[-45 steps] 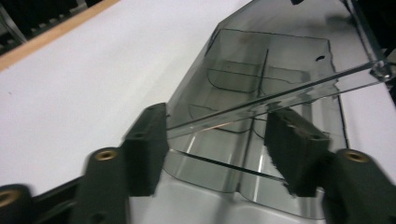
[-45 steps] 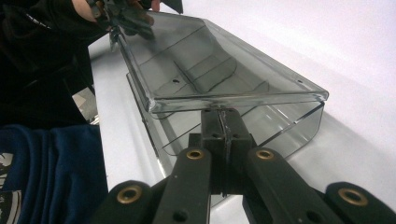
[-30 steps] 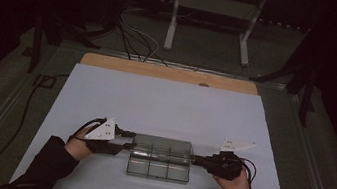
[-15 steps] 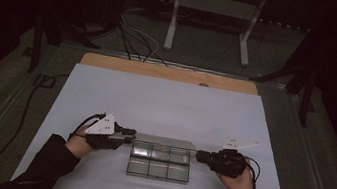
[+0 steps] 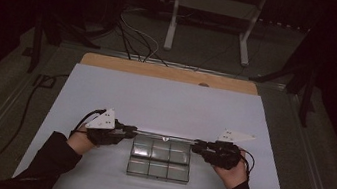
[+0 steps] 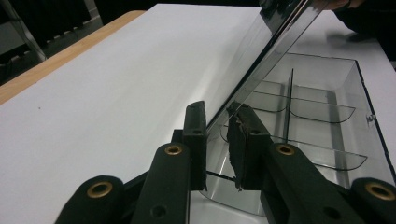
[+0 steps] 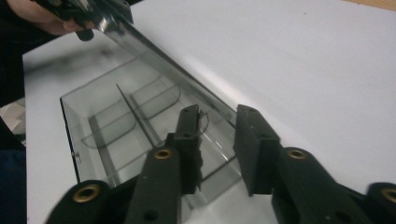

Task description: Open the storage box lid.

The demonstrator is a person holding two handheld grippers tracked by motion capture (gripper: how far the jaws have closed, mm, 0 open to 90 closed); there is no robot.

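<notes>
- Table (image 5: pixel 105 95): a white work surface is shown, bordered at the far edge by a wooden strip (image 5: pixel 169 73).
- Clear compartment box (image 5: pixel 159 163): it is placed on the table near the person's edge, between the two hands; six compartments are formed by thin dividers. It is judged light, rigid, smooth and therefore slippery, and liable to crack under a hard pinch.
- Hinged lid (image 6: pixel 261 60): it is seen raised from the box and tilted up on edge along the far side. It is judged thin and slightly flexible; it is best taken by its end edges, close to the corners.
- Left gripper (image 6: pixel 219 135): its jaws have just been closing and are seen clamped on the lid's end edge.
- Right gripper (image 7: pixel 217 140): its jaws have just been opening; they are parted about the lid's other end, with no pad pressed on it.
</notes>
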